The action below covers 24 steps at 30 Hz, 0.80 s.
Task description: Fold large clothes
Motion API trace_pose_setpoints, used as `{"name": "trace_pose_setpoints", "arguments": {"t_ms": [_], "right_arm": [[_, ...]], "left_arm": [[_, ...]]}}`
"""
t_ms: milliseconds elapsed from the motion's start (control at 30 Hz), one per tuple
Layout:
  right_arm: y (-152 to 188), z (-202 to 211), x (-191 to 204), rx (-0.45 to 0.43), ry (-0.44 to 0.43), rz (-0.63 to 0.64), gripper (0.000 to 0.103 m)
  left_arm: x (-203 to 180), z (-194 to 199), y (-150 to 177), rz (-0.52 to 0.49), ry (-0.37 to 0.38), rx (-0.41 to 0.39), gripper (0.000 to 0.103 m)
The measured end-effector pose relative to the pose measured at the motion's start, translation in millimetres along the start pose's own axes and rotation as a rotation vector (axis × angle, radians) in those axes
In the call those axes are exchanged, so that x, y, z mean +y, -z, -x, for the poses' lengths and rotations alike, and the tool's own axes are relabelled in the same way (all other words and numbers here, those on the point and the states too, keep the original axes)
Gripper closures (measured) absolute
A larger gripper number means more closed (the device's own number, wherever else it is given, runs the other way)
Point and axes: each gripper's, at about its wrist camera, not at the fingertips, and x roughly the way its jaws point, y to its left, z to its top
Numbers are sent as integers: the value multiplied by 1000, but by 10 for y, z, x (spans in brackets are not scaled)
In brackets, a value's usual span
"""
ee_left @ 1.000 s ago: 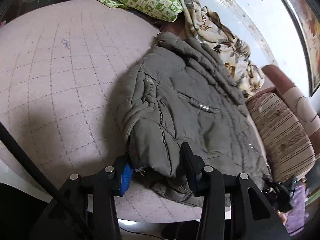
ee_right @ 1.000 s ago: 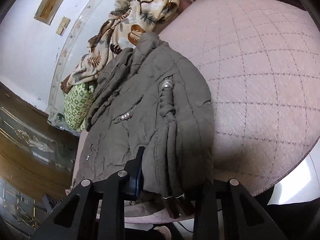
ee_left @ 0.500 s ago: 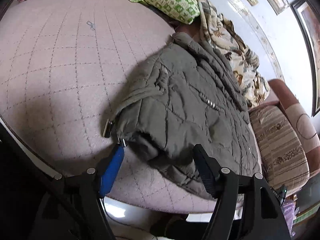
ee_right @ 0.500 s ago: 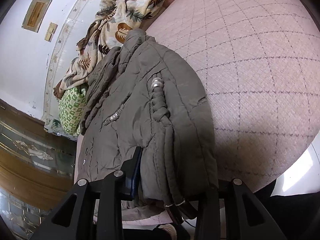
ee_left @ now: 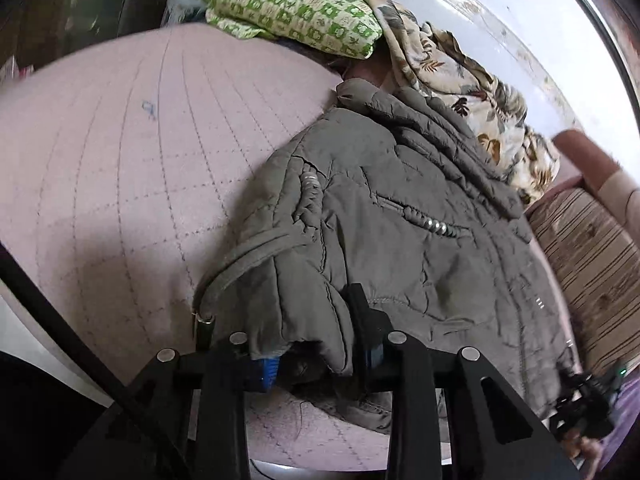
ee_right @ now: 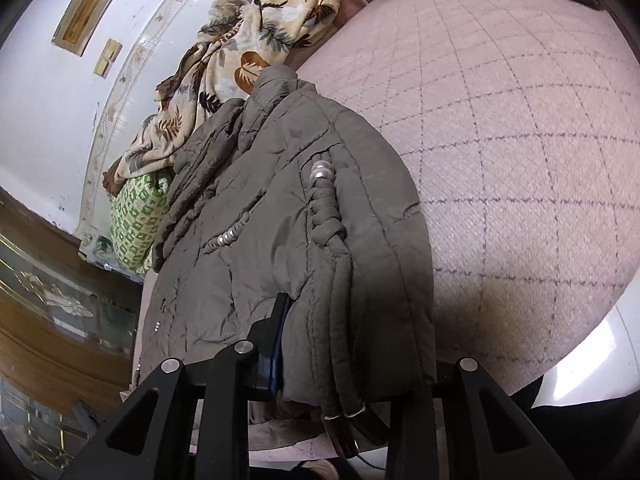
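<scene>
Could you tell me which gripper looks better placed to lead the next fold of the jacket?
Left, probably: the left gripper grips only the jacket hem corner, while the right gripper has a thick bunched edge between its jaws.

The gray jacket (ee_right: 304,240) covers the right finger of the right gripper (ee_right: 344,344). In the left view its hem (ee_left: 372,412) hangs past the bed edge.
</scene>
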Motion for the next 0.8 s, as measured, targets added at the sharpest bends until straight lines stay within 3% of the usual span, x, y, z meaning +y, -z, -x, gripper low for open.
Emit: {"name": "trace_pose_setpoints", "arguments": {"t_ms": [300, 500, 667, 800], "right_arm": [[33, 4, 12, -19, 18, -3, 72], [48, 1, -52, -41, -8, -33, 71], [10, -15, -37, -8, 5, -33, 72], [17, 3, 84, -21, 33, 36, 83]], "left_arm": [[-206, -45, 80, -163, -149, -38, 68], [-195, -37, 91, -157, -157, -49, 67], [-201, -72, 66, -164, -176, -47, 56], [-263, -81, 79, -197, -213, -58, 58]]}}
